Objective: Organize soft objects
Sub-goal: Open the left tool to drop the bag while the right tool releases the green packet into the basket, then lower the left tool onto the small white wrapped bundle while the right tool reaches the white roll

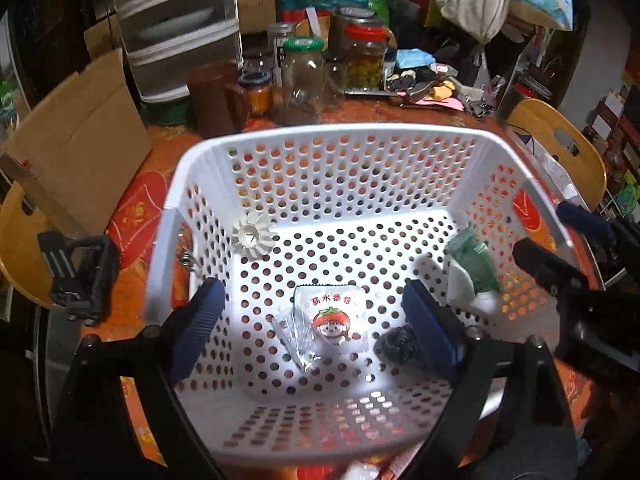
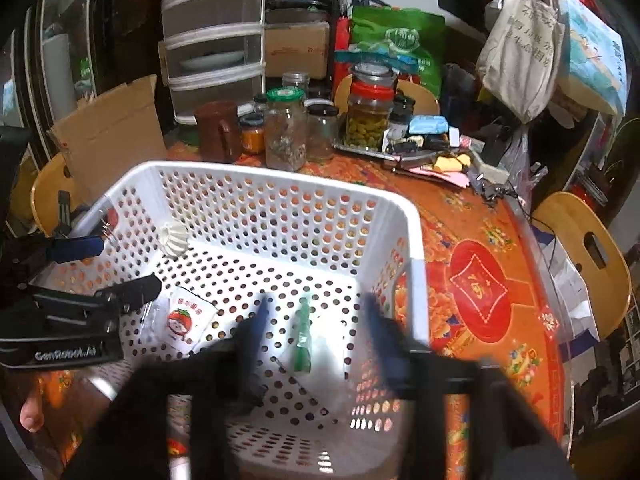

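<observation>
A white perforated basket (image 1: 332, 136) (image 2: 280, 178) stands on the orange tablecloth. On its floor lie a white pouch with a tomato cartoon (image 1: 334, 318) (image 2: 186, 320), a clear plastic bag (image 1: 296, 336), a green and white packet (image 1: 472, 266) (image 2: 302, 340), a dark bundle (image 1: 398, 344) and a white fluted cap (image 1: 254, 236) (image 2: 174, 240). My left gripper (image 1: 312, 326) is open above the tomato pouch, empty. My right gripper (image 2: 320, 332) is open and blurred over the green packet; it also shows in the left wrist view (image 1: 560, 240).
Glass jars (image 1: 304, 76) (image 2: 286, 132), a brown mug (image 1: 218, 98) and a tray of small items (image 2: 420, 144) crowd the far table. Cardboard (image 1: 80, 136) leans at the left. Wooden chairs (image 2: 588, 248) stand at the table's sides. A black clamp (image 1: 80, 276) sits left of the basket.
</observation>
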